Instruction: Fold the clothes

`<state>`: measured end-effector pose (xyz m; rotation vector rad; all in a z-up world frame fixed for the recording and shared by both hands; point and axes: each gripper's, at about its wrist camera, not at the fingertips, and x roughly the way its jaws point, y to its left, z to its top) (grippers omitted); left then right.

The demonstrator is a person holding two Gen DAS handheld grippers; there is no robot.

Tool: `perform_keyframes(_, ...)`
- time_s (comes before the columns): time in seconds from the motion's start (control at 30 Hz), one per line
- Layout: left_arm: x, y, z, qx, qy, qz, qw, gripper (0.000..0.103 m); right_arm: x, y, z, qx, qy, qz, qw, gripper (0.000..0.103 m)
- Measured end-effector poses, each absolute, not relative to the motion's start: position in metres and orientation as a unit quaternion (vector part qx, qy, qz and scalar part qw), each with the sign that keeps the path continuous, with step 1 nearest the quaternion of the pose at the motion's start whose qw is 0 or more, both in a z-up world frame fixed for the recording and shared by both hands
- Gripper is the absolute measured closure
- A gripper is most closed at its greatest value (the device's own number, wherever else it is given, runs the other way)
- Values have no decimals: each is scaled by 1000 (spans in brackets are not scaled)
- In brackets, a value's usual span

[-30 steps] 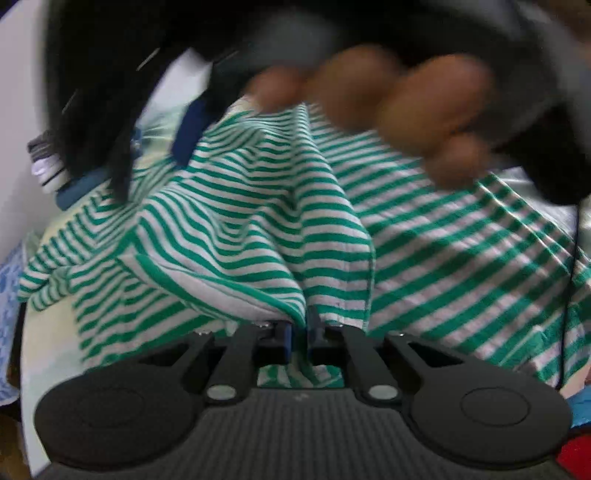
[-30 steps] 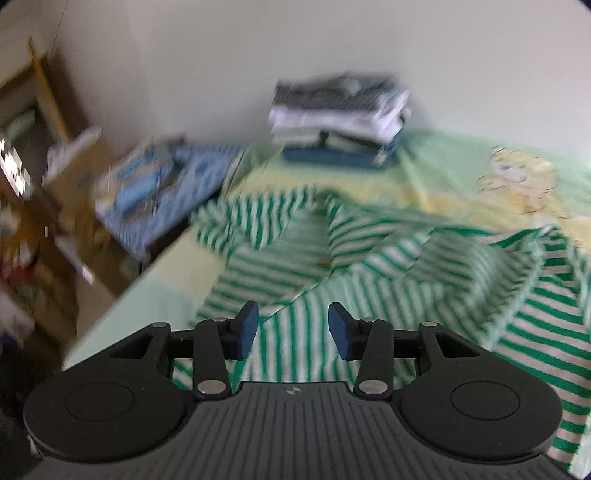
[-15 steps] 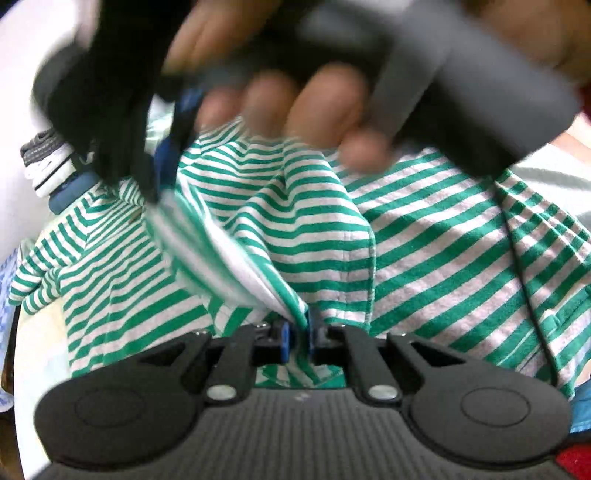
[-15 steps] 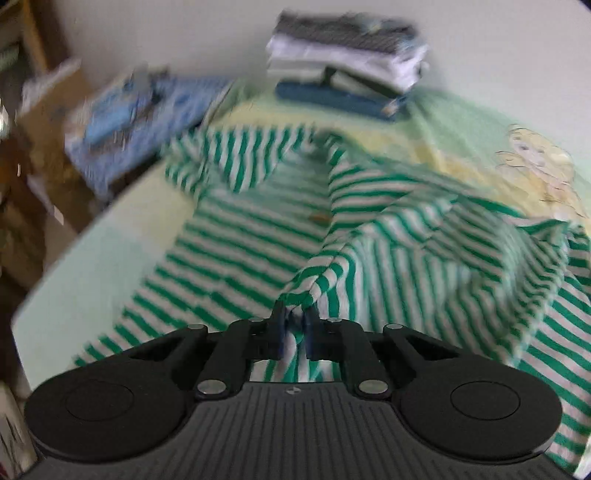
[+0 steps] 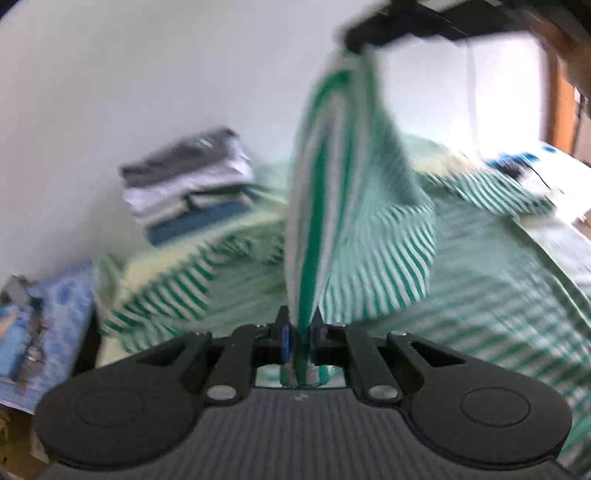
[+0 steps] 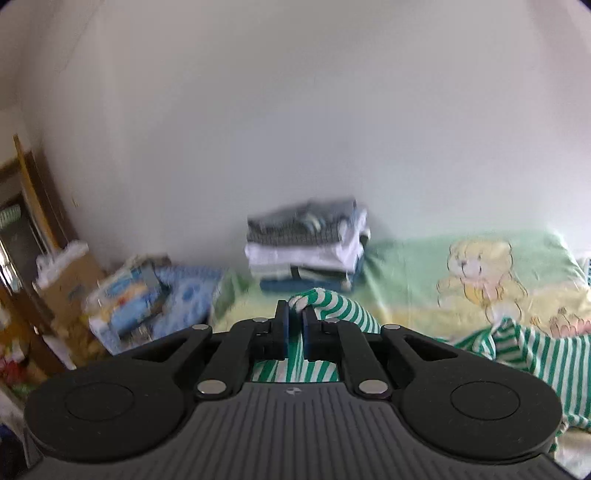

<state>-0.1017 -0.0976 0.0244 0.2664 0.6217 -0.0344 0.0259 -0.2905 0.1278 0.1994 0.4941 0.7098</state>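
A green-and-white striped shirt (image 5: 369, 229) lies partly on the bed, with one edge pulled up taut. In the left wrist view my left gripper (image 5: 300, 334) is shut on that edge, which rises steeply to my right gripper (image 5: 365, 35), blurred at the top of the frame. In the right wrist view my right gripper (image 6: 294, 325) is shut on a bunched fold of the shirt (image 6: 343, 306), held above the bed. The rest of the shirt trails down to the lower right.
A stack of folded clothes (image 6: 306, 243) sits against the white wall at the back of the bed. The bed sheet (image 6: 406, 266) is pale green and yellow with a bear print. Blue patterned bedding (image 6: 147, 291) and a cardboard box (image 6: 70, 273) stand left.
My right gripper closed on a fold of the shirt and rose with it. My left gripper also lifted and tilted up, stretching the shirt's edge off the bed between both.
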Motion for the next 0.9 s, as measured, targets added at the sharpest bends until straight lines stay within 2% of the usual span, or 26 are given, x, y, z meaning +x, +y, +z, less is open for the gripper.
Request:
perform_keyframes(0.17, -96, -78, 37, 124, 290, 6, 949, 95, 26, -286, 133, 105, 227, 342, 906, 96)
perform_keyframes(0.4, -112, -95, 9, 167, 316, -28, 934, 94, 15, -292, 116, 104, 256, 332, 902, 96)
perform_keyframes(0.6, -116, -100, -28, 181, 358, -47, 915, 90, -14, -316, 79, 86, 327, 298, 893, 96)
perform_keyframes(0.67, -117, -103, -39, 187, 369, -64, 908, 84, -23, -322, 63, 67, 351, 282, 891, 96)
perform_keyframes(0.9, -121, -122, -77, 265, 380, -93, 882, 81, -30, -323, -7, -4, 411, 228, 883, 96)
